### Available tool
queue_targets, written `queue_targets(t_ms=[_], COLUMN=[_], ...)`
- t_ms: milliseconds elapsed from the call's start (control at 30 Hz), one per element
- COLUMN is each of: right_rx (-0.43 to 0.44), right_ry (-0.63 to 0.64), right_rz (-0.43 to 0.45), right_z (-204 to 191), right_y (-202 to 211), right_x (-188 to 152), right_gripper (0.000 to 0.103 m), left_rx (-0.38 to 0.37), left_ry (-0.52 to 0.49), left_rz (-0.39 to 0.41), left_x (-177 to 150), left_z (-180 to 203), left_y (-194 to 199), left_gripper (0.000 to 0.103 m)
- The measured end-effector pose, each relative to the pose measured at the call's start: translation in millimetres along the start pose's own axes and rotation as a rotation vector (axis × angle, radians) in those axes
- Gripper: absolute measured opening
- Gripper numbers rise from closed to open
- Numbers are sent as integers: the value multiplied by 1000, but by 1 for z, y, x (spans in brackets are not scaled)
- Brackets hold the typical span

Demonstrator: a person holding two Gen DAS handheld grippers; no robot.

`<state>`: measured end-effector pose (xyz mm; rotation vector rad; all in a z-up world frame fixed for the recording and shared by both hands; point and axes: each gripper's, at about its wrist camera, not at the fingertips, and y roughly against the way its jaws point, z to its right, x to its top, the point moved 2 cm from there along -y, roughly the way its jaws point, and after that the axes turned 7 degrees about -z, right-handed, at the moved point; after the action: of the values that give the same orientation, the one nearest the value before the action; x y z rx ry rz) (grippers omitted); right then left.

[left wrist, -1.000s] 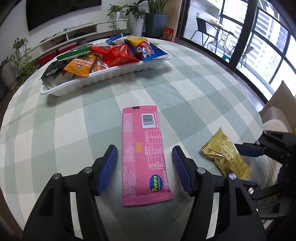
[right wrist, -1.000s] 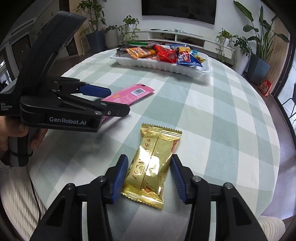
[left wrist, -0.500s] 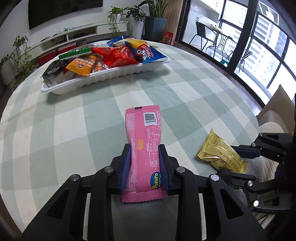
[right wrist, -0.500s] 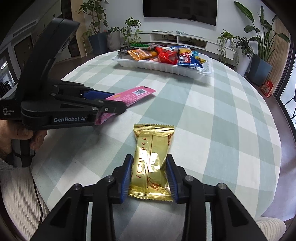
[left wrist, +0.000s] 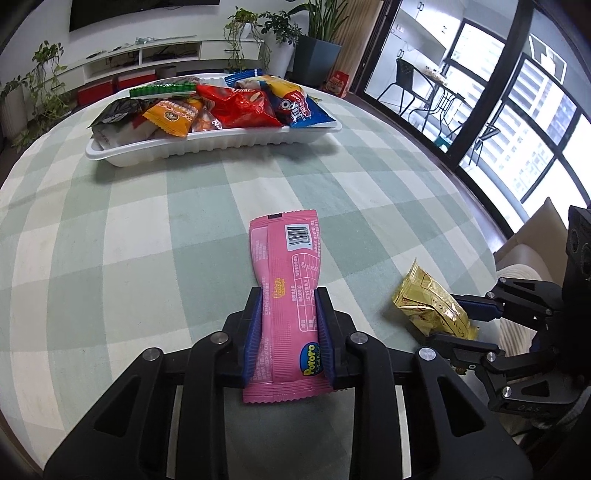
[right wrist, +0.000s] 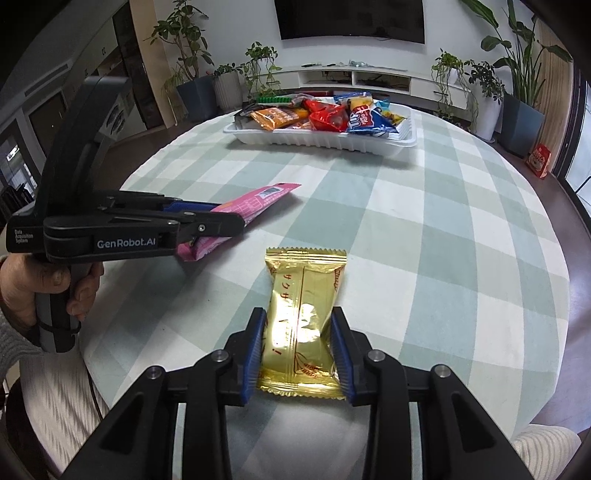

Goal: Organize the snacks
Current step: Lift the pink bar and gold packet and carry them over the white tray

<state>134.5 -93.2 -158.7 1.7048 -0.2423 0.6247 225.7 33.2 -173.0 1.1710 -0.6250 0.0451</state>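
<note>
On a round table covered in a pale green and white checked cloth (left wrist: pixel 155 221), both grippers have just finished closing and each one's clamped on a snack. Left gripper (left wrist: pixel 290 332) pinches the pink snack bar (left wrist: pixel 286 280) around its lower half, far end sticking out toward 12 o'clock. Right gripper (right wrist: pixel 297 350) squeezes the gold foil packet (right wrist: pixel 304 317) at its waist, so the wrapper's crinkled in. From the left camera that gold packet sits off at 3 o'clock. Up at 12 o'clock, well apart from both, there's a white tray (right wrist: pixel 321 142) piled with assorted snack bags. Room behind: wall TV (right wrist: pixel 351 18), low white shelf unit (right wrist: pixel 354 79), loads of potted plants (right wrist: pixel 258 70), and big dark-framed windows (left wrist: pixel 517 110) on the right.
</note>
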Motion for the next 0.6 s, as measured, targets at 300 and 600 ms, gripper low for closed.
queue_targets(t_ms=[300, 600], right_rx=[25, 29], right_ry=[-18, -22], right_rz=[13, 21], right_z=[3, 5], right_y=[6, 10], right_x=[3, 6], right_gripper=[37, 37], left_rx=[-14, -31], left_ry=[29, 42], left_rz=[19, 32], left_x=[-3, -5], left_z=[-4, -4], left_y=[10, 19], left_gripper=[25, 25])
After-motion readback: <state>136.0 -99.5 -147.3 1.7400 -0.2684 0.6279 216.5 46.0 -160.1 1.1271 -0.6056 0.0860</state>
